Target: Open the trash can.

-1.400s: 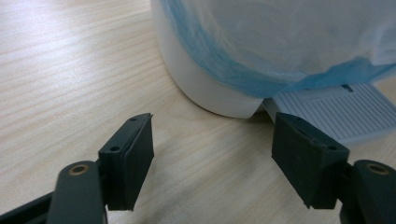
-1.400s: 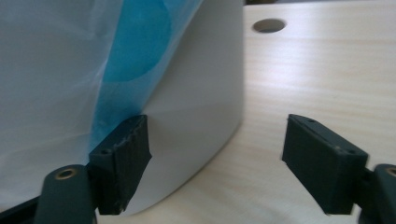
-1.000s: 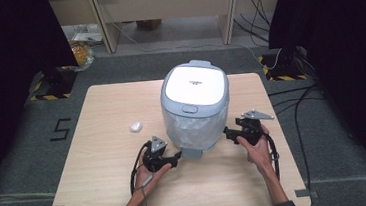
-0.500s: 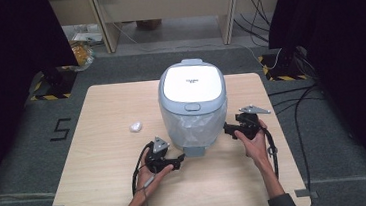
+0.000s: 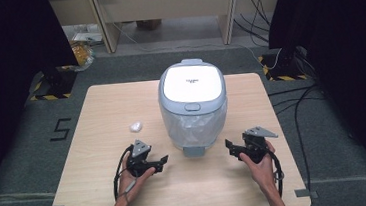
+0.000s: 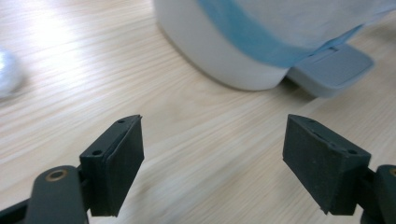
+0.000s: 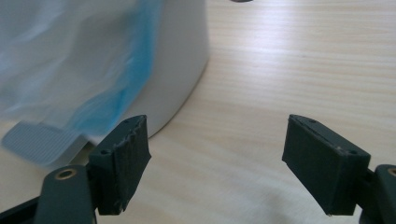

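Presently both the left gripper (image 5: 164, 159) and right gripper (image 5: 228, 144) hold jaws wide, empty, flanking the pedal bin (image 5: 193, 107); its lid lettering is illegible.

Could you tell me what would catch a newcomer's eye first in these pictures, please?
The white-lidded pedal bin, lined with a clear bag, stands at the middle of the wooden table, its grey pedal facing the person. The open left gripper and right gripper flank the pedal, touching nothing. A small white crumpled wad lies left of the bin.
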Tool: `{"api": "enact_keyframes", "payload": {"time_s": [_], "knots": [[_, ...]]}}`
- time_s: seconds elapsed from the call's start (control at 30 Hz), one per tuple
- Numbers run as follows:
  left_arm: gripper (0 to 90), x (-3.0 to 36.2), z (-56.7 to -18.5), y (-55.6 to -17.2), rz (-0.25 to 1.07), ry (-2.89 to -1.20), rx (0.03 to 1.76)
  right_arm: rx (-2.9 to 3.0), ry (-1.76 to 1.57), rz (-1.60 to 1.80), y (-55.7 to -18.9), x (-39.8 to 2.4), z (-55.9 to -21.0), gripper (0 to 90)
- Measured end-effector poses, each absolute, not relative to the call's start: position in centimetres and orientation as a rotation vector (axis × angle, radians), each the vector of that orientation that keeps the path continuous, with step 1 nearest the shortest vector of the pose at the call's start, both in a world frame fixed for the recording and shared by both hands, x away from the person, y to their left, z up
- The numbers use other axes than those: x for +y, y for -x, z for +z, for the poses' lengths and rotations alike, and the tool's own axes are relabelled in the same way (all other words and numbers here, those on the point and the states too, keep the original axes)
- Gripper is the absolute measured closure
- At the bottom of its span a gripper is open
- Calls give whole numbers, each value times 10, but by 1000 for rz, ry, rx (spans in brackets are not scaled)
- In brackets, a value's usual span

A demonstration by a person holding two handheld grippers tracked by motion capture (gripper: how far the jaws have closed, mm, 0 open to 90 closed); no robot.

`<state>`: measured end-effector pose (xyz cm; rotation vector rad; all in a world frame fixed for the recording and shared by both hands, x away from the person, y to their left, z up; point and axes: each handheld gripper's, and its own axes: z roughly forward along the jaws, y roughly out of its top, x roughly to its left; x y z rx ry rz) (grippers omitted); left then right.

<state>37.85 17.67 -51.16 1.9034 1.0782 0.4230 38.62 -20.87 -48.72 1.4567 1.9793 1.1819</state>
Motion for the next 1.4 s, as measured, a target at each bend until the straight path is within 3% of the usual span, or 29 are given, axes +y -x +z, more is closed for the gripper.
{"api": "enact_keyframes", "payload": {"time_s": [0.8, 0.9, 1.4], "knots": [[166, 234, -524, -376, 555, -2018, 1202, 2094, -1325, 1243, -371, -158, -494, 191], [154, 238, -524, -378, 505, -2014, 1211, 2093, -1320, 1244, -372, -153, -495, 191], [152, 238, -524, -377, 499, -2022, 1191, 2104, -1324, 1186, -379, -129, -506, 184]]}}
